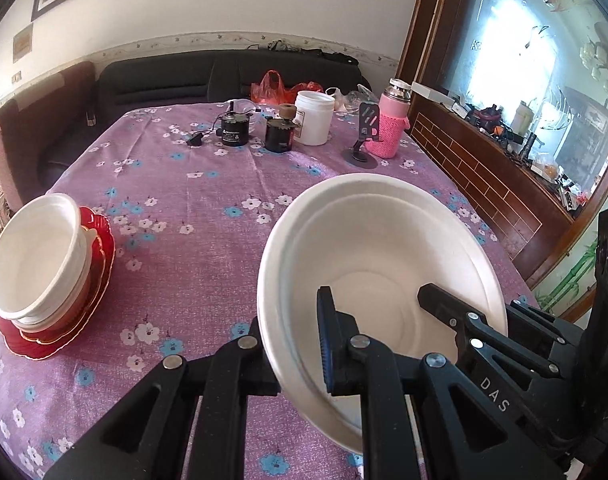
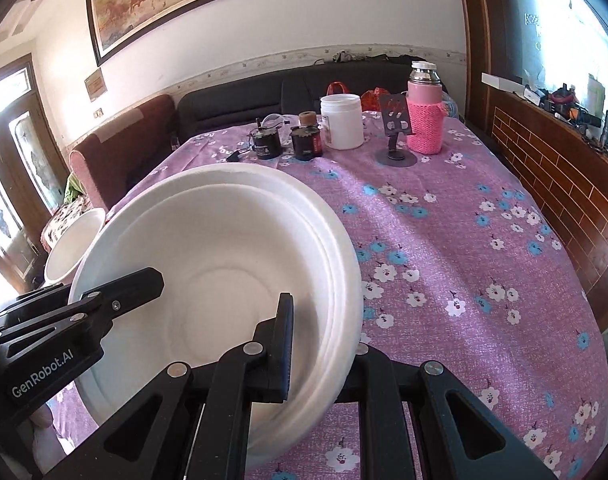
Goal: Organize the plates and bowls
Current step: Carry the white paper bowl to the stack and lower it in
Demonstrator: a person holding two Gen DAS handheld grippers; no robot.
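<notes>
A white bowl (image 1: 384, 248), with a second one nested in it, is held tilted above the purple flowered tablecloth. My left gripper (image 1: 292, 344) is shut on its left rim, one finger inside and one outside. My right gripper (image 2: 320, 344) is shut on its right rim (image 2: 344, 264) in the same way; it shows in the left wrist view as a black finger (image 1: 444, 300) inside the bowl. At the table's left, white bowls (image 1: 32, 256) are stacked on red scalloped plates (image 1: 92, 288); a white bowl (image 2: 74, 244) of that stack shows in the right wrist view.
At the far end stand a white jar (image 1: 313, 118), two black motors (image 1: 235, 130), a phone stand (image 1: 362, 144) and a pink-sleeved flask (image 1: 390, 124). A dark sofa (image 1: 184, 80) lies behind the table. A wooden cabinet (image 1: 496, 184) runs along the right.
</notes>
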